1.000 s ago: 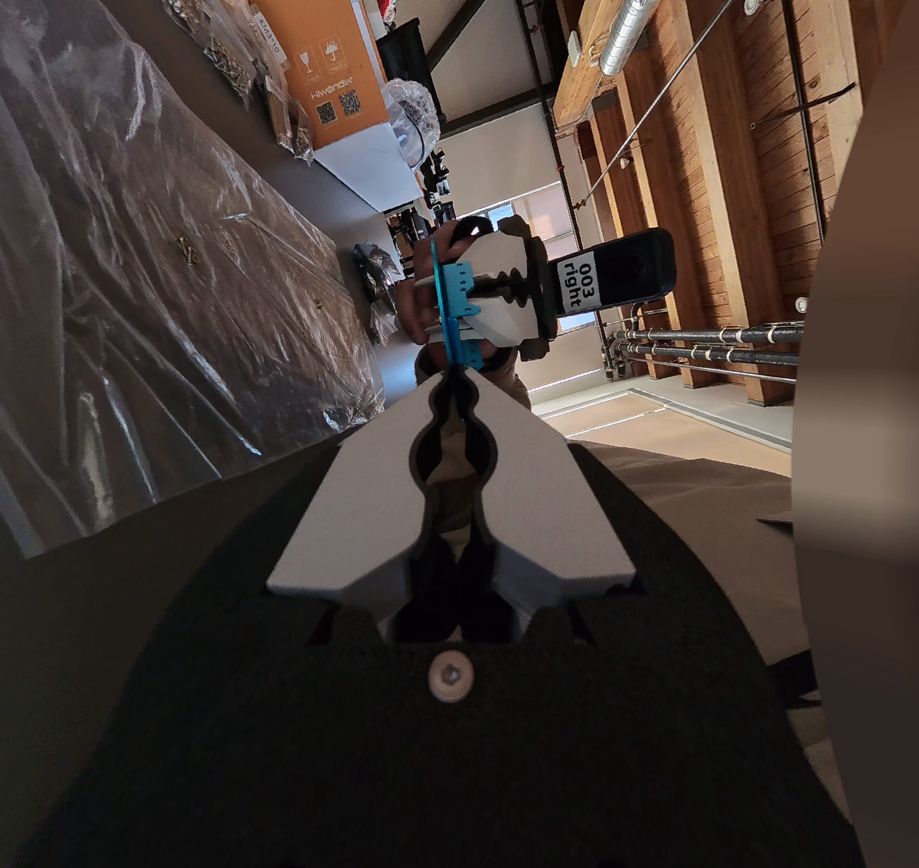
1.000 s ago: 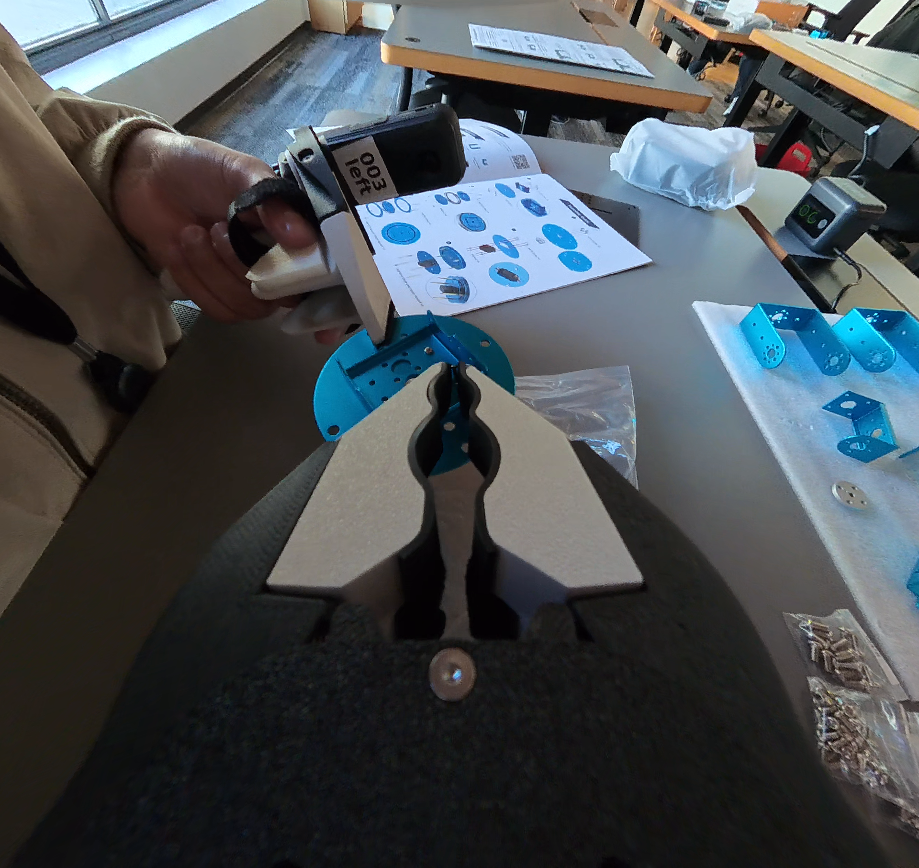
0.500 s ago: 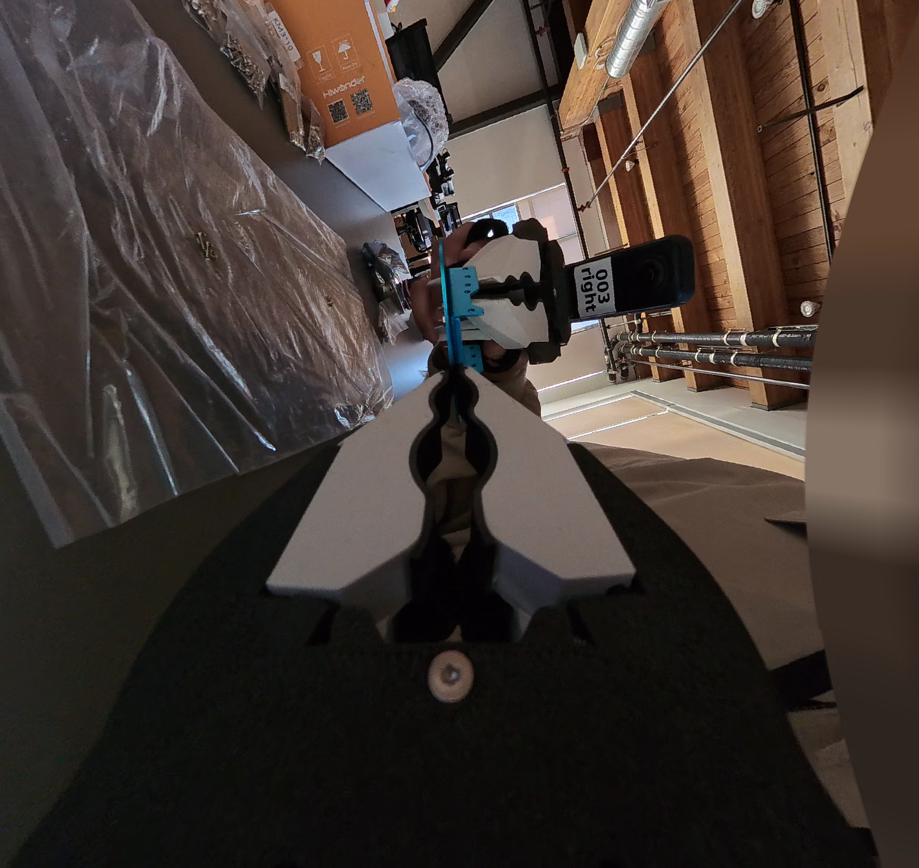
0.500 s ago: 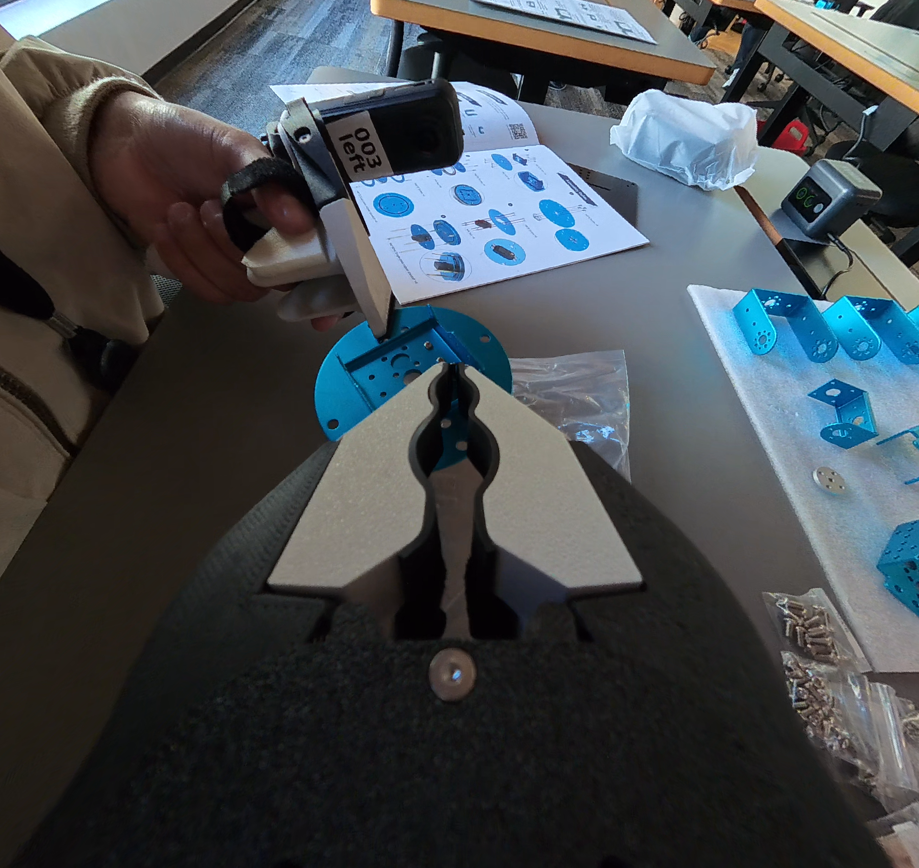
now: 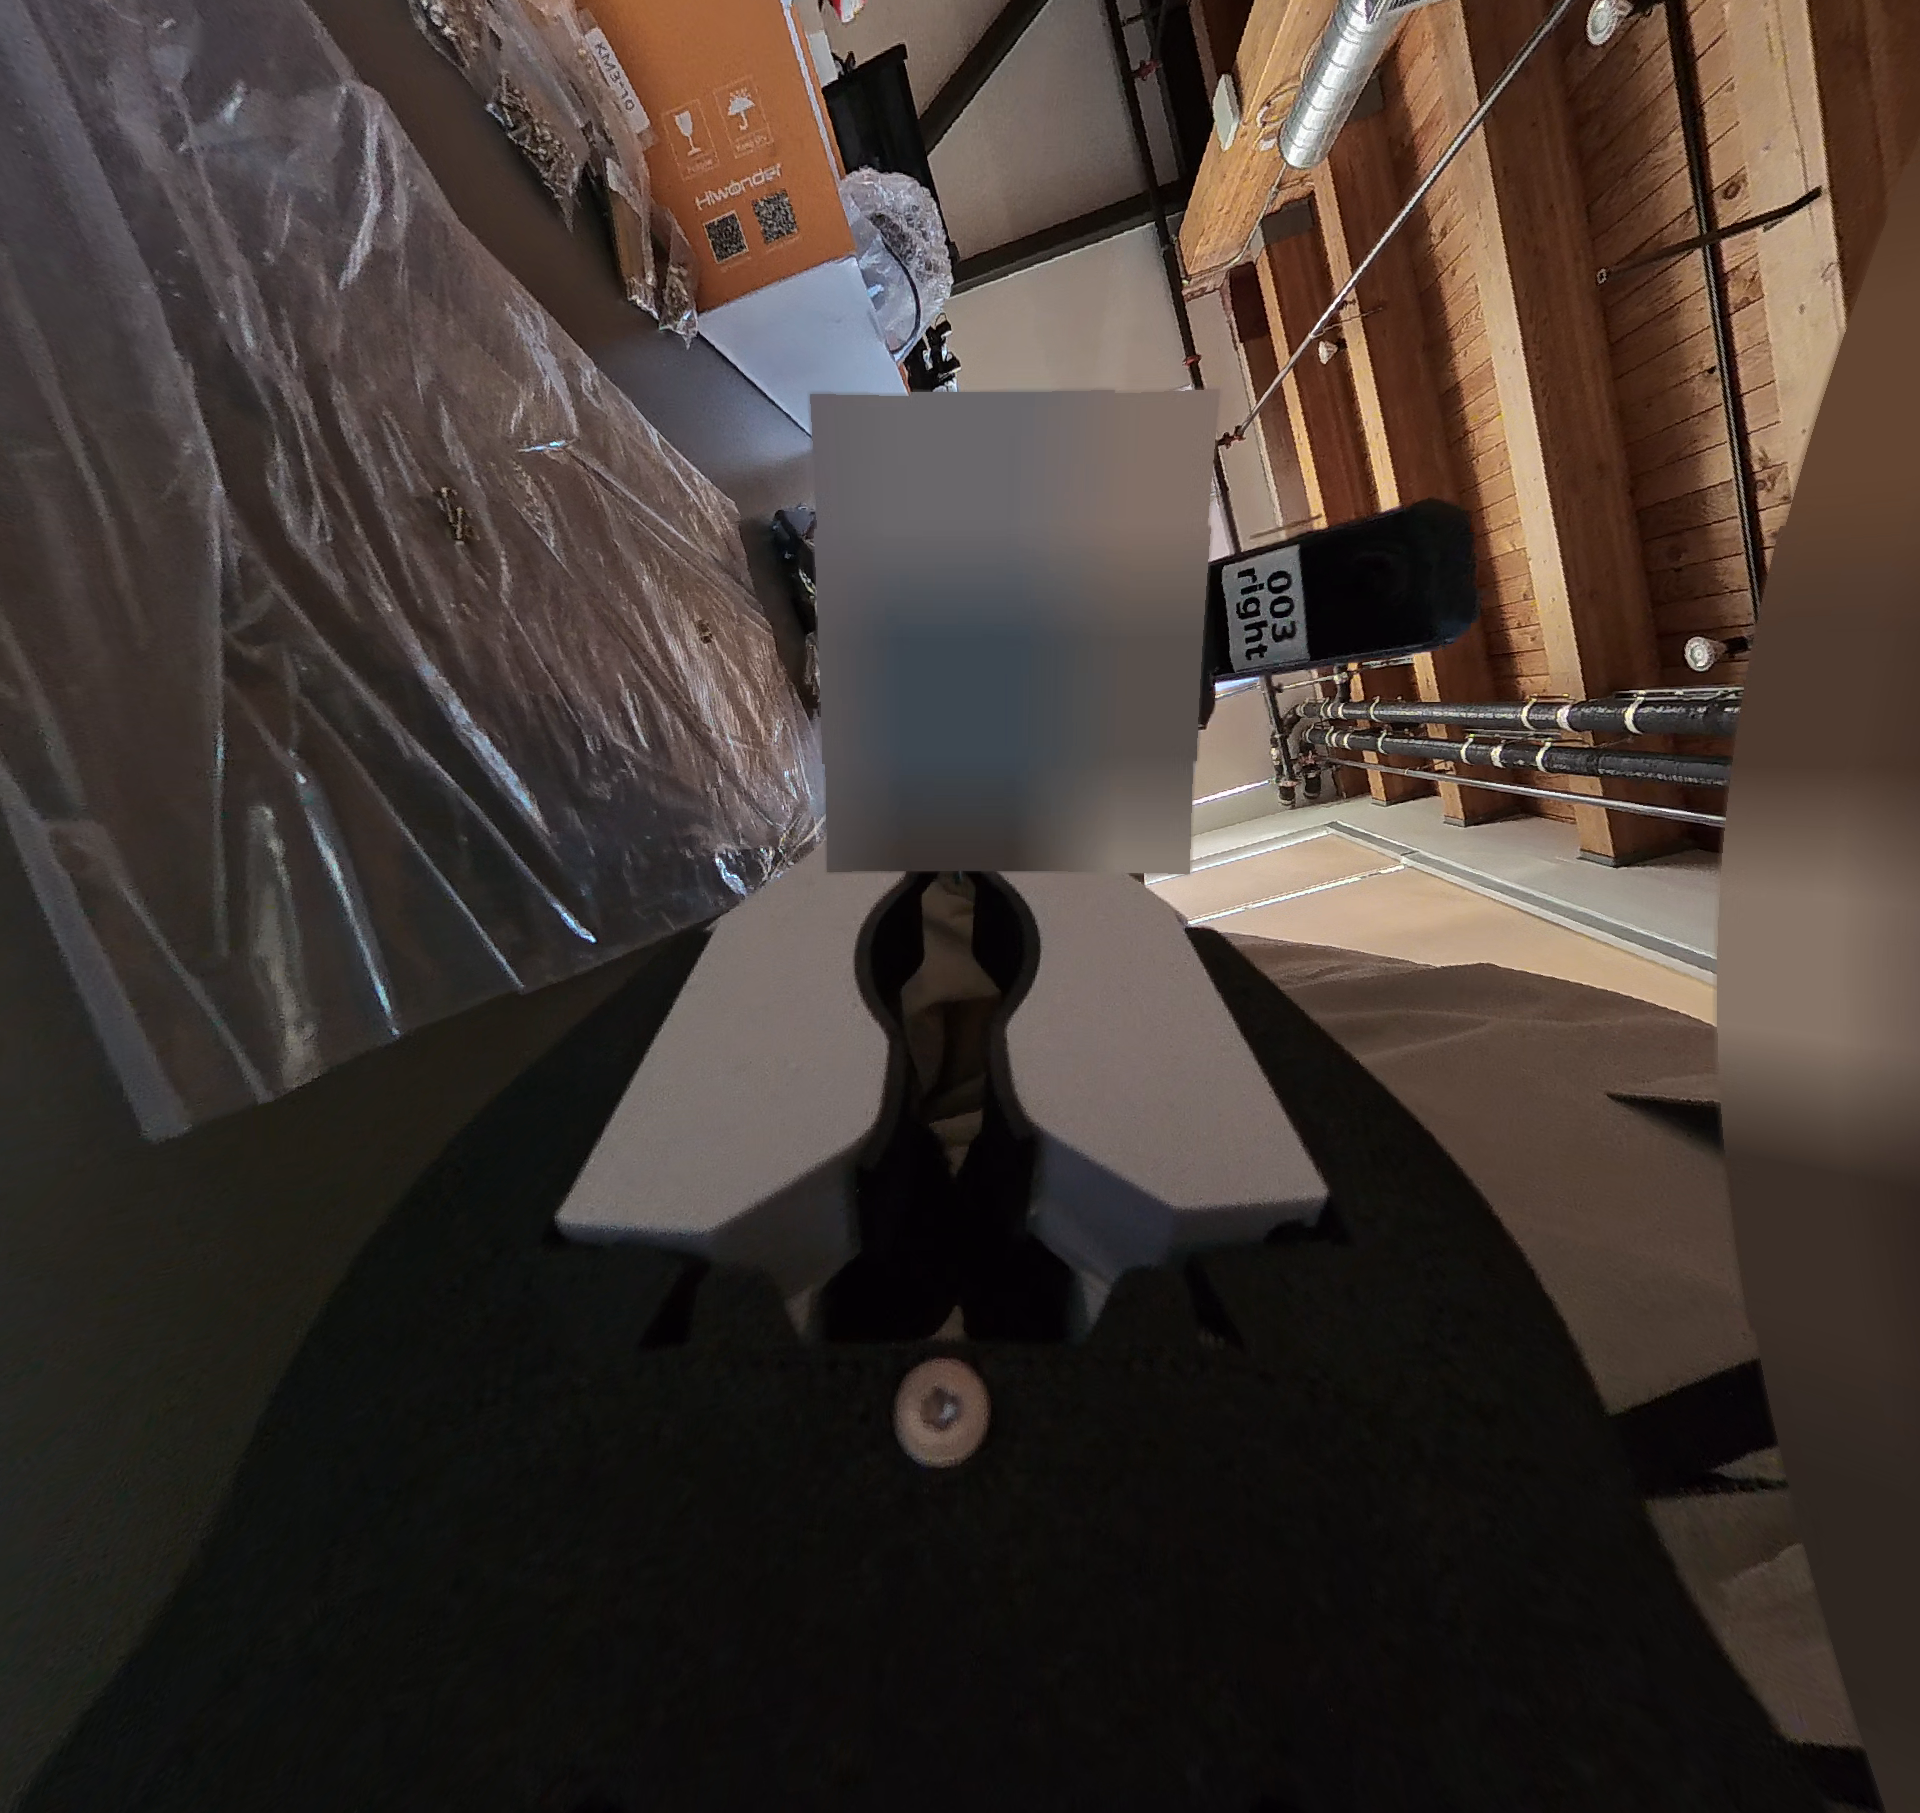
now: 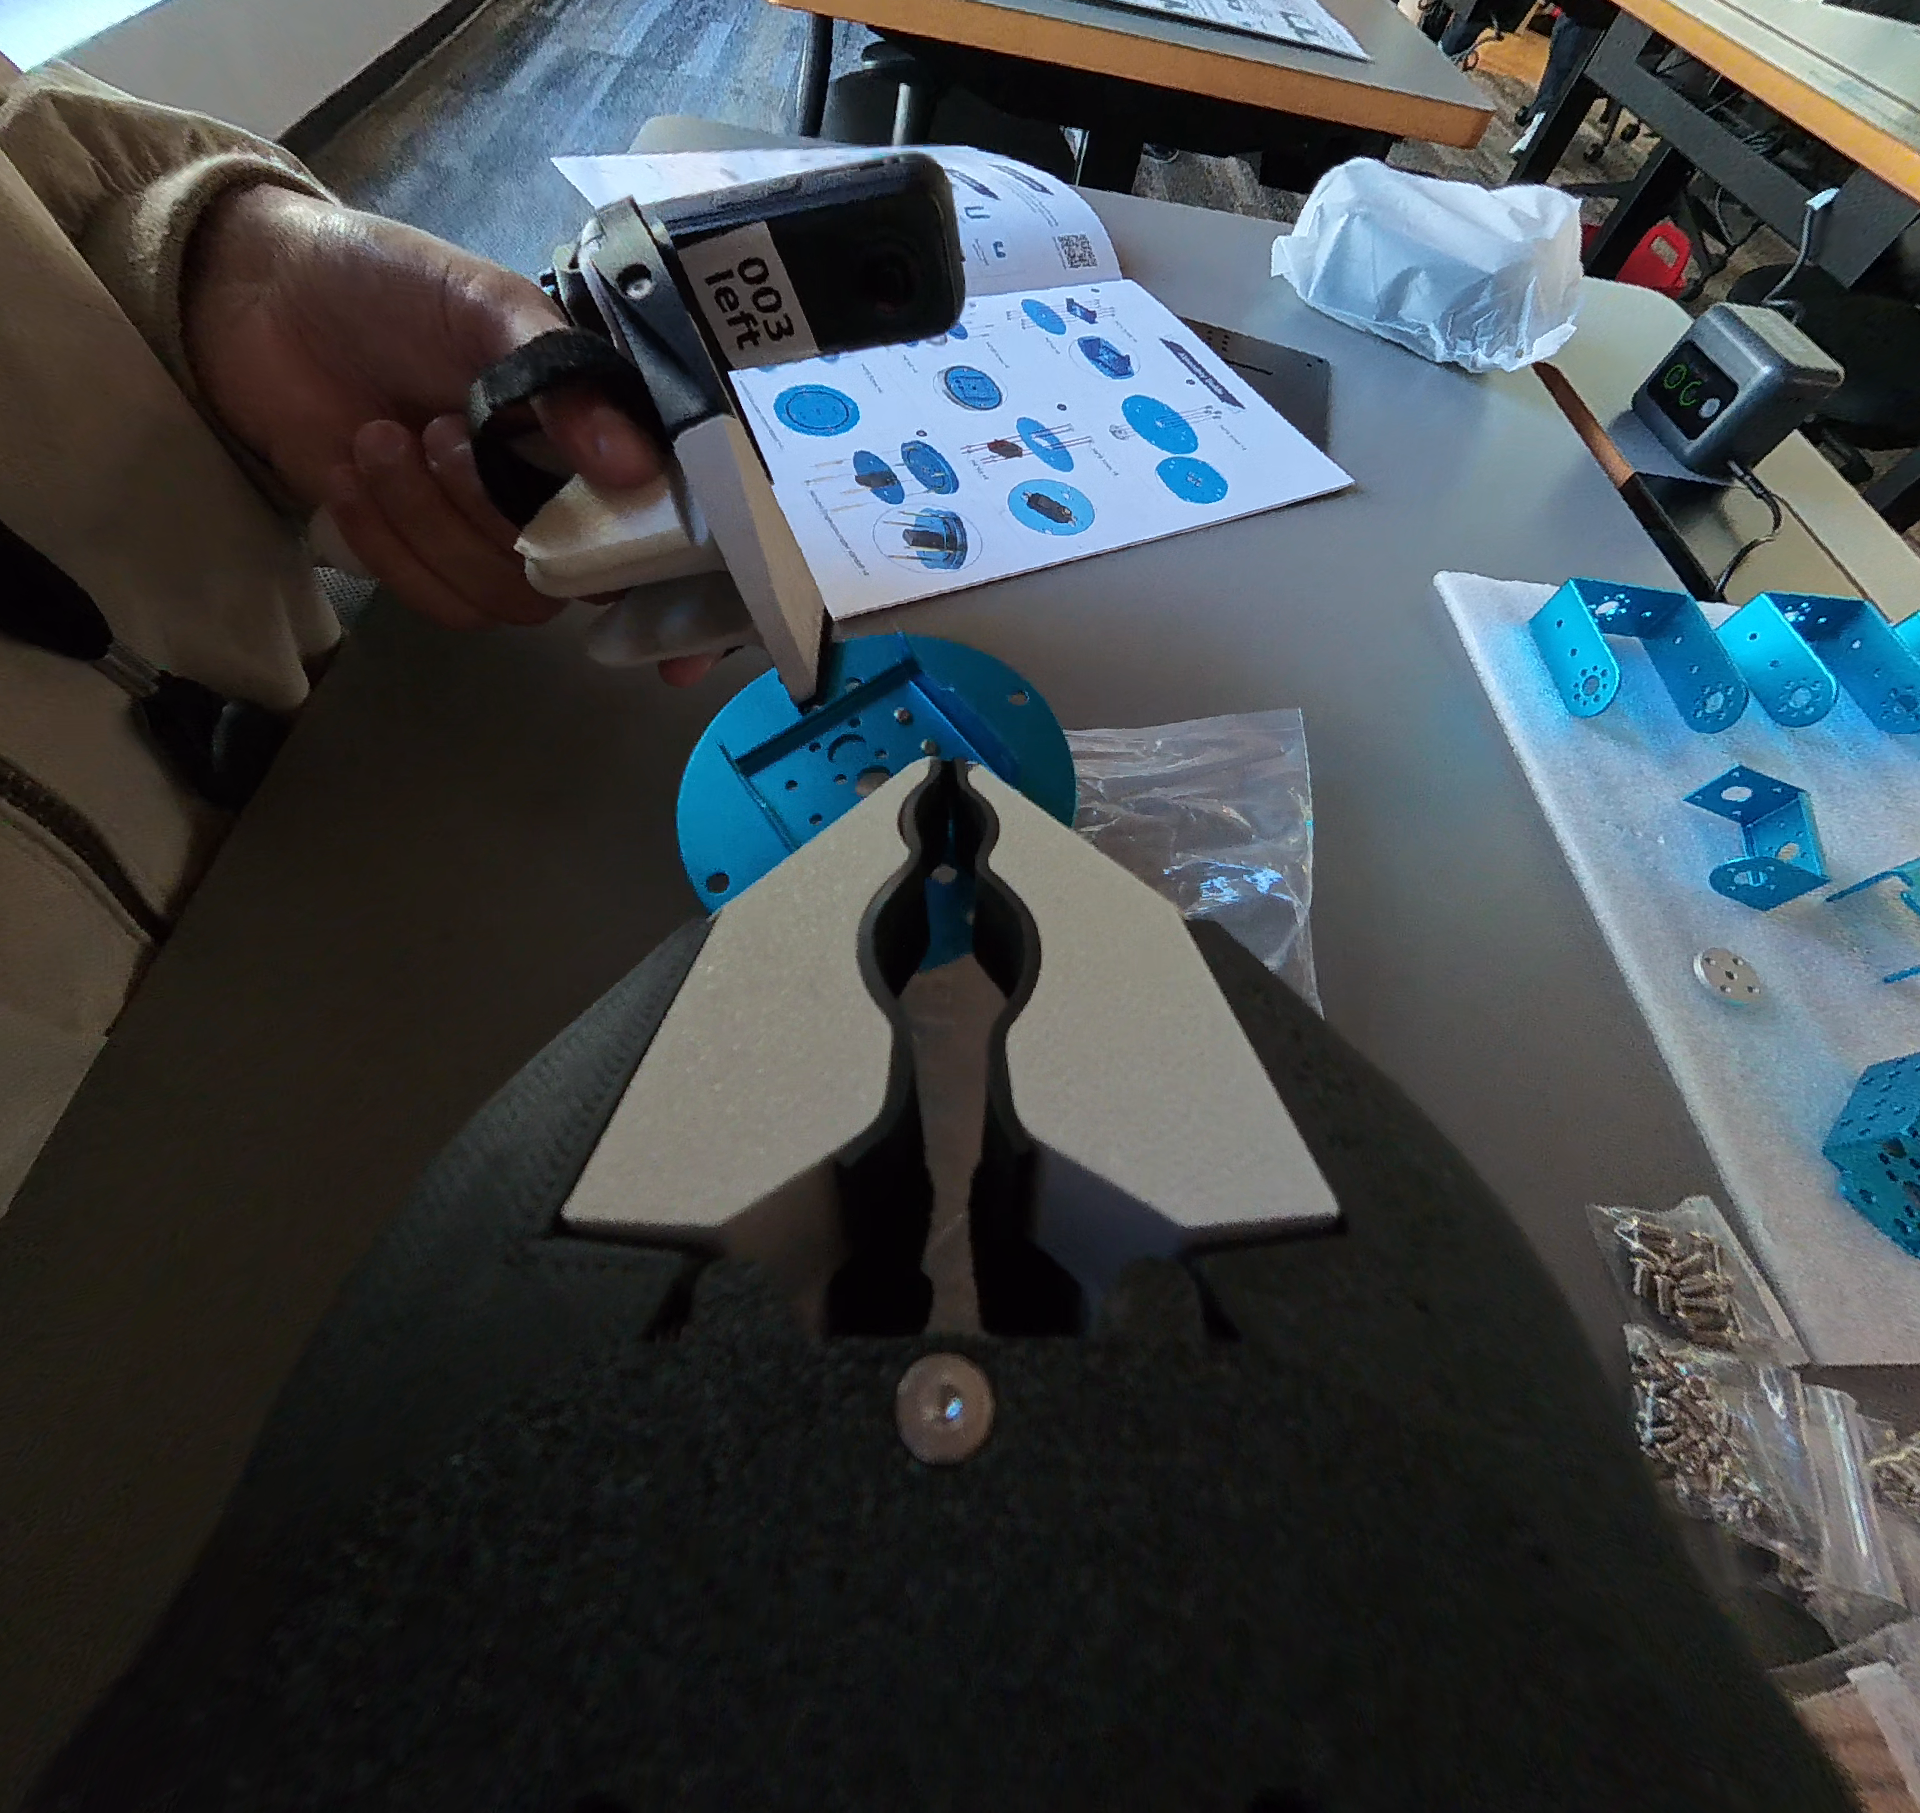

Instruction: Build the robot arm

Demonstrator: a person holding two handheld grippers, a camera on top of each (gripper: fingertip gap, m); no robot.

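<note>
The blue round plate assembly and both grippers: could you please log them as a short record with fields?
Held part: blue round plate with a blue channel bracket on it
Right gripper: shut on the plate's near edge
Left gripper: shut on the bracket's far wall
Hand: grips the left gripper's handle
Behind the plate: open instruction booklet
Right of the plate: clear plastic bag
Surface: grey table

The left wrist view looks sideways and low along the tabletop (image 5: 665,350), up toward the wooden ceiling. The right wrist view looks down, close over the blue round plate (image 6: 727,807). Each camera sees the other camera.
</note>
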